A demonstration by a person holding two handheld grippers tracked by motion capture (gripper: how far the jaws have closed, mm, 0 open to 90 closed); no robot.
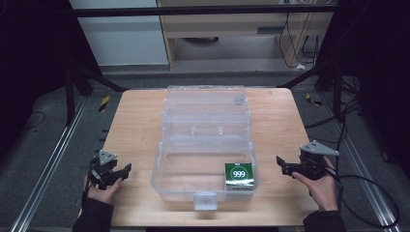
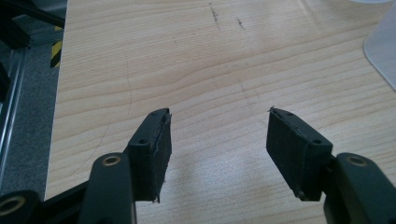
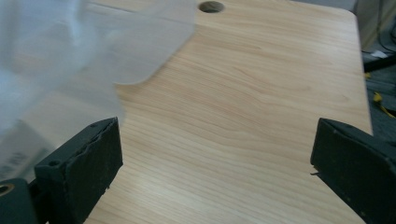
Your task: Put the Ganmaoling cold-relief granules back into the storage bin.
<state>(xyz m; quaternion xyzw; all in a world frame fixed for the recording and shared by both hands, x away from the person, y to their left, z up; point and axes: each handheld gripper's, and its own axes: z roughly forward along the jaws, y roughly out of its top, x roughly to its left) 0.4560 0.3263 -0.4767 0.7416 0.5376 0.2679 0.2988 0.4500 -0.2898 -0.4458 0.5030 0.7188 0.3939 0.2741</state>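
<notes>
A clear plastic box (image 1: pixel 205 166) stands with its lid (image 1: pixel 205 104) folded back in the middle of the wooden table (image 1: pixel 135 121). Inside it, at the front right corner, lies a green carton marked 999 (image 1: pixel 240 175). My left gripper (image 1: pixel 123 171) rests in a hand left of the box, open and holding nothing; in the left gripper view its jaws (image 2: pixel 218 112) spread over bare wood, with a box corner (image 2: pixel 383 51) at the right edge. To the right of the box my right gripper (image 1: pixel 283 165) is open; its own view has the jaws (image 3: pixel 217 123) wide apart beside the box wall (image 3: pixel 70 46).
A white latch tab (image 1: pixel 204 200) sticks out from the box front, near the table's front edge. A cable hole (image 3: pixel 211 6) sits in the table's far side. Metal rails (image 1: pixel 48 159) and cables (image 1: pixel 372 193) run along the floor on both sides.
</notes>
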